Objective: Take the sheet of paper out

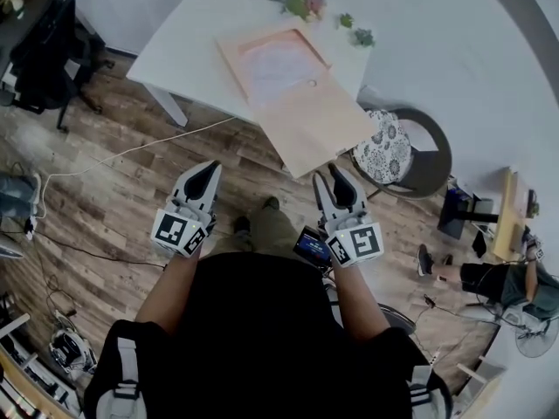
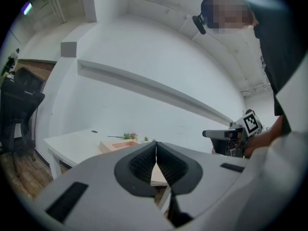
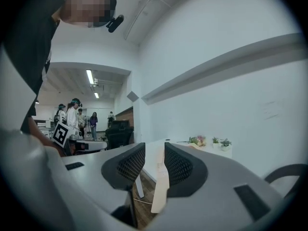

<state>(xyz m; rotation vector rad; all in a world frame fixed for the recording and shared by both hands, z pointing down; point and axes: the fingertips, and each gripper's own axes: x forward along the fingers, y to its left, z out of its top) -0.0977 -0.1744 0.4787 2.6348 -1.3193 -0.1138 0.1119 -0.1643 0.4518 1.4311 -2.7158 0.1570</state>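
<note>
Grey left tongs [image 1: 210, 169] are pinched shut and the right tongs [image 1: 332, 175] stand wide, empty, above wood floor [image 1: 105, 190]; farther off, the sheet of paper [image 1: 275, 64] lies within a peach folder [image 1: 319, 125] overhanging the near edge of the white table [image 1: 183, 42].

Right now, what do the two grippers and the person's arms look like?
Both the left gripper and right gripper have pale grey tapered shells with black ribbed pads, and each carries a cube with black-and-white square markers. A small dark device with a blue screen sits beside the right one. The person wears a black short-sleeved top.
</note>
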